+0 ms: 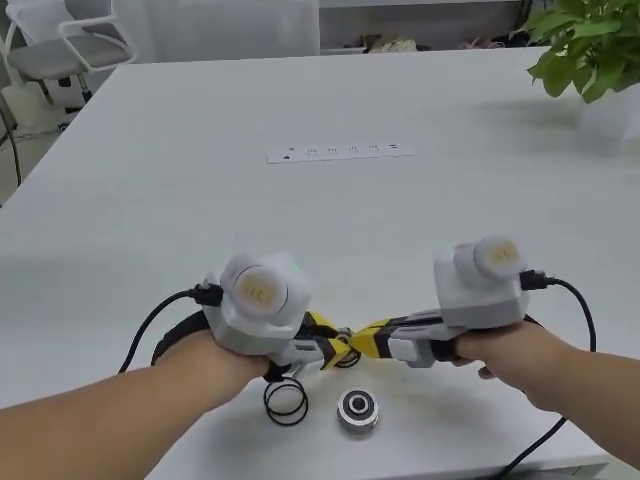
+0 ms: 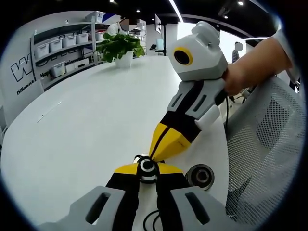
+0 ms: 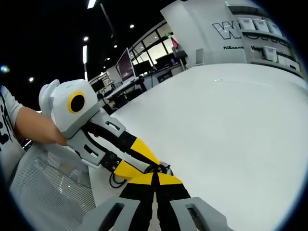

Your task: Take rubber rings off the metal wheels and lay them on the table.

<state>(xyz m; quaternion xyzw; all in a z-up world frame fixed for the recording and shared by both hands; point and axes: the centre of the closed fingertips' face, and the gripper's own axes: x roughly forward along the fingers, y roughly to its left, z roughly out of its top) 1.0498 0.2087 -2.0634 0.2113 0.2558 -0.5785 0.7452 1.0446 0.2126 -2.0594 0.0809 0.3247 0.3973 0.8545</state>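
Black rubber rings (image 1: 286, 401), thin and round, lie loose on the near part of the smooth white table (image 1: 180, 180); they look like two, one overlapping the other, though the overlap makes the count hard to be sure of. Just to their right sits one small round metal wheel (image 1: 358, 410), silvery, lying flat with a dark hub at its centre. A second small wheel (image 1: 346, 357) is held just above the table, a little beyond the rings. The left gripper (image 2: 147, 171), white-bodied with black jaws and yellow tips, has its jaws closed on either side of this wheel, as the left gripper view shows. The right gripper (image 3: 154, 179), of the same make, comes in from the right with its jaws drawn narrow, almost together, and its yellow tips meet the held wheel. Whether they pinch a ring there, I cannot tell. A hand grips each gripper, and a black cable trails from each. Farther across the table lies one flat white power strip (image 1: 340, 152). One leafy green plant (image 1: 590, 45) stands at the far right corner, and one white office chair (image 1: 75, 40) stands beyond the far left edge.
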